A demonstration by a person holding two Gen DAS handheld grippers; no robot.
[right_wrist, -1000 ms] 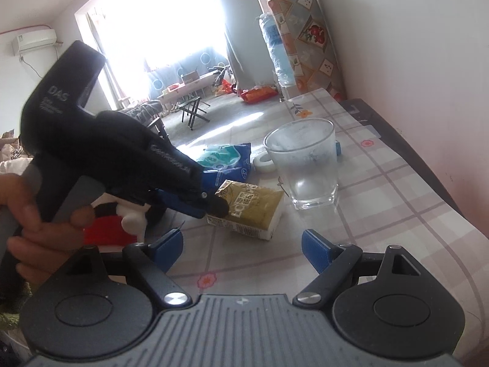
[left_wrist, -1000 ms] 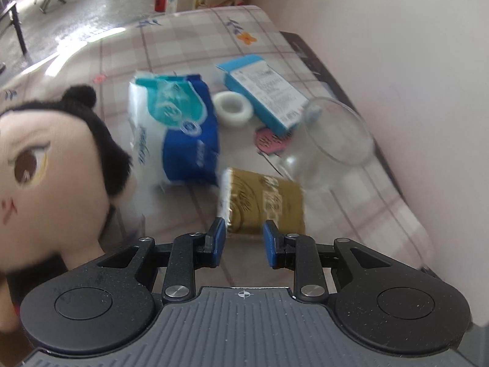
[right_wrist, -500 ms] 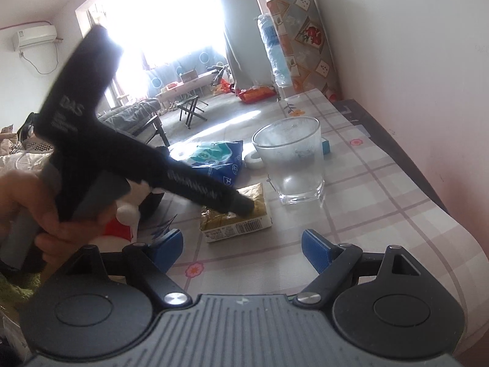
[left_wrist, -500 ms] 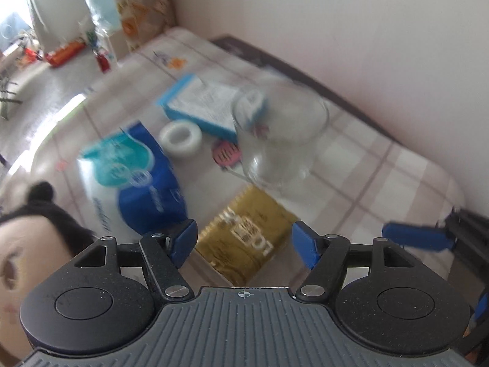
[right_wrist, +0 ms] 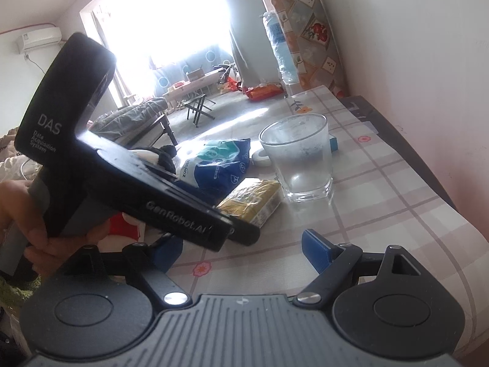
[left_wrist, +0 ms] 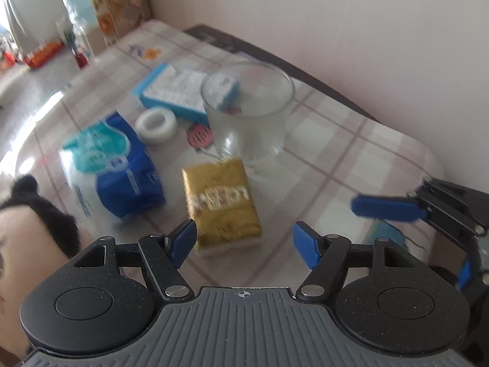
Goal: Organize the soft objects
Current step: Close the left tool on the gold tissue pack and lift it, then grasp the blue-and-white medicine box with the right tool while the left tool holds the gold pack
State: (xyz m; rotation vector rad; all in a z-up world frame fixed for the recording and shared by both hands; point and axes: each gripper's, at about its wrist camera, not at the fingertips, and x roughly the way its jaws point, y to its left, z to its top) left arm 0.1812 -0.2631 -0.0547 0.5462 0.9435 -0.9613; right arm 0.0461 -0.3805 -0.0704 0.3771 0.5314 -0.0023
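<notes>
A gold tissue pack point(left_wrist: 221, 203) lies flat on the checked tablecloth, just ahead of my open left gripper point(left_wrist: 246, 240), whose jaws stand wide and empty above its near end. It also shows in the right wrist view point(right_wrist: 252, 200). A blue and white tissue bag point(left_wrist: 111, 165) lies to its left, also seen from the right wrist point(right_wrist: 218, 163). A plush doll with black hair point(left_wrist: 33, 214) sits at the far left. My right gripper point(right_wrist: 243, 252) is open and empty; it shows at the right edge of the left wrist view point(left_wrist: 388, 208).
A clear glass point(left_wrist: 249, 110) stands right behind the gold pack, also in the right wrist view point(right_wrist: 301, 160). A blue and white box point(left_wrist: 172, 93), a white tape ring point(left_wrist: 156, 120) and a pink disc point(left_wrist: 198, 134) lie further back. The wall runs along the table's right edge.
My left gripper has opened wide and swung round so the gold pack sits between its jaws' line. The gold pack turned on the table. The right gripper stayed open and moved little.
</notes>
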